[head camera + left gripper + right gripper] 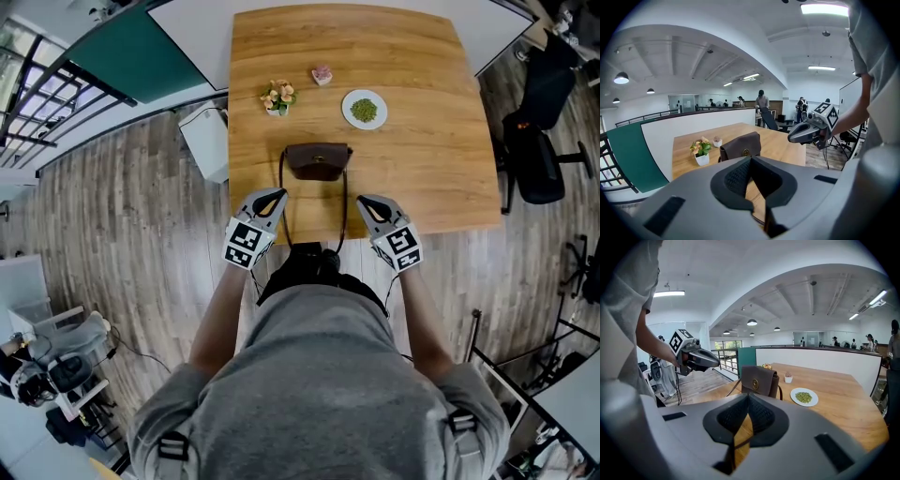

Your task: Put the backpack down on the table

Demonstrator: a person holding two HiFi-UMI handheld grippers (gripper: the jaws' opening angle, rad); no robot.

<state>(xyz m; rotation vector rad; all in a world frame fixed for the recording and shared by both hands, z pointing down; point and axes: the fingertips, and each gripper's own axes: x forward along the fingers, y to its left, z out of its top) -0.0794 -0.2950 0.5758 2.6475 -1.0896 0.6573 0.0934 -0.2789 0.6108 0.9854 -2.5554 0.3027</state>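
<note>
backpack [319, 160] upright on table [431, 141], ahead between left hand-held gripper [278, 194] and right hand-held gripper [361, 200], both closed.

Open-plan office under an arched white ceiling [693, 51]
Grey wood-plank floor [131, 234], a white partition wall [698, 126] beside a green panel [141, 52] and black railing [42, 89]; black office chairs [539, 155] stand to one side, pendant lamps [621, 78] and strip lights [824, 9] glowing overhead.
</note>
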